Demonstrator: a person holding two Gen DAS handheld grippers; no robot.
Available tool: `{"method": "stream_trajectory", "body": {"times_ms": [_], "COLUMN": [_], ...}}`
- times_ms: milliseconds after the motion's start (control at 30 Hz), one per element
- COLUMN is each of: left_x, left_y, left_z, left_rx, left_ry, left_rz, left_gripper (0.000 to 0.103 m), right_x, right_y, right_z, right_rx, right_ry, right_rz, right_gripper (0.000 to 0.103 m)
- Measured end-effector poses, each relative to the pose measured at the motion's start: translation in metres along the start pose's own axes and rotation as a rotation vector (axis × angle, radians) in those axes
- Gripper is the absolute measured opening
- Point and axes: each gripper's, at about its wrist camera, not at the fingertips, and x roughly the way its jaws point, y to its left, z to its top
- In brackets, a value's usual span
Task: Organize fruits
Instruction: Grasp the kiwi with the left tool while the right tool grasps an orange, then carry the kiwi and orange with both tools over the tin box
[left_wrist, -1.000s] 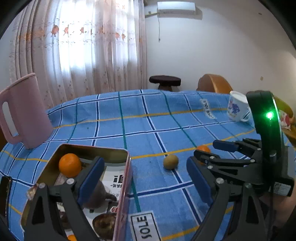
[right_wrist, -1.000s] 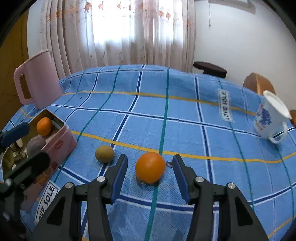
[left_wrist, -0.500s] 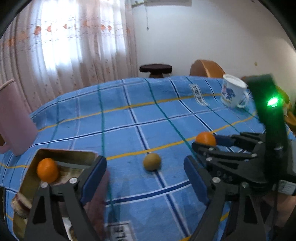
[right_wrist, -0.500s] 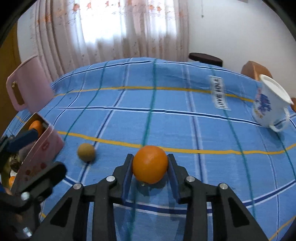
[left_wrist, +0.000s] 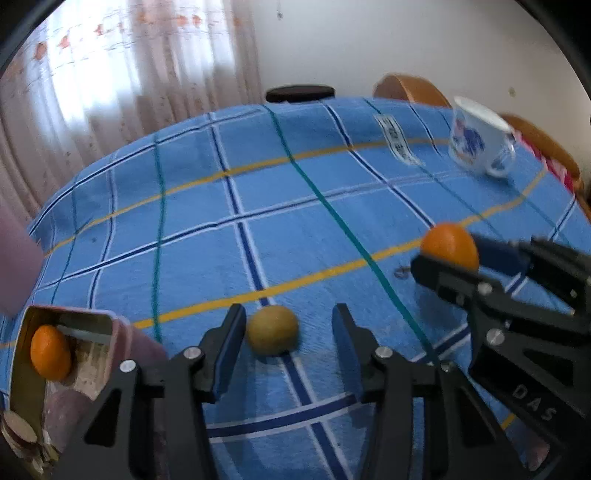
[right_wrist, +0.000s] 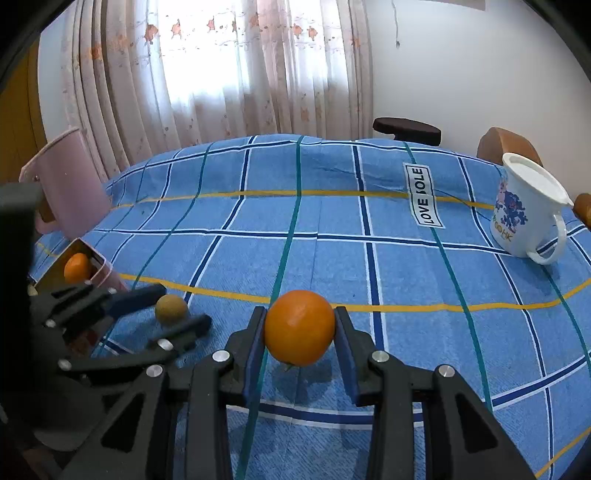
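Observation:
My right gripper (right_wrist: 299, 328) is shut on an orange (right_wrist: 299, 326) and holds it just above the blue checked tablecloth; the orange also shows in the left wrist view (left_wrist: 448, 245). My left gripper (left_wrist: 288, 332) is open with a small brownish-yellow fruit (left_wrist: 272, 334) lying on the cloth between its fingers, not touched. That fruit shows in the right wrist view (right_wrist: 171, 308) too. A pink tin box (left_wrist: 122, 332) at the left holds a small orange (left_wrist: 50, 352) and other items.
A pink jug (right_wrist: 62, 192) stands at the table's far left. A white mug with blue print (right_wrist: 524, 210) stands at the far right. A dark stool (right_wrist: 406, 129) and wooden chair backs (right_wrist: 506, 146) stand behind the table.
My right gripper closed on the orange and lifted it slightly. My left gripper moved right from over the tin box and now straddles the brownish-yellow fruit.

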Motion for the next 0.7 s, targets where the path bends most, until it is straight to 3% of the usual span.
{"method": "stream_trajectory", "body": {"times_ms": [167, 200, 233, 267, 467, 700], "left_x": [0.008, 0.008, 0.006, 0.005, -0.002, -0.012], "left_y": [0.011, 0.014, 0.016, 0.016, 0.016, 0.016], "left_z": [0.004, 0.003, 0.002, 0.001, -0.006, -0.008], "left_rx": [-0.056, -0.069, -0.075, -0.076, -0.091, -0.088], "left_ry": [0.024, 0.024, 0.02, 0.016, 0.004, -0.047], "left_rz": [-0.043, -0.053, -0.052, -0.063, -0.122, -0.105], "left_gripper": [0.051, 0.048, 0.034, 0.03, 0.03, 0.03], "right_x": [0.001, 0.002, 0.002, 0.002, -0.001, -0.003], "right_y": [-0.003, -0.003, -0.003, -0.003, -0.003, -0.002], "right_z": [0.0, 0.0, 0.0, 0.0, 0.0, -0.001], "right_rx": [0.009, 0.008, 0.008, 0.009, 0.01, 0.008], "right_ry": [0.007, 0.009, 0.009, 0.008, -0.006, -0.012], "right_rz": [0.006, 0.008, 0.009, 0.01, 0.019, 0.035], "right_gripper": [0.038, 0.038, 0.038, 0.038, 0.038, 0.038]}}
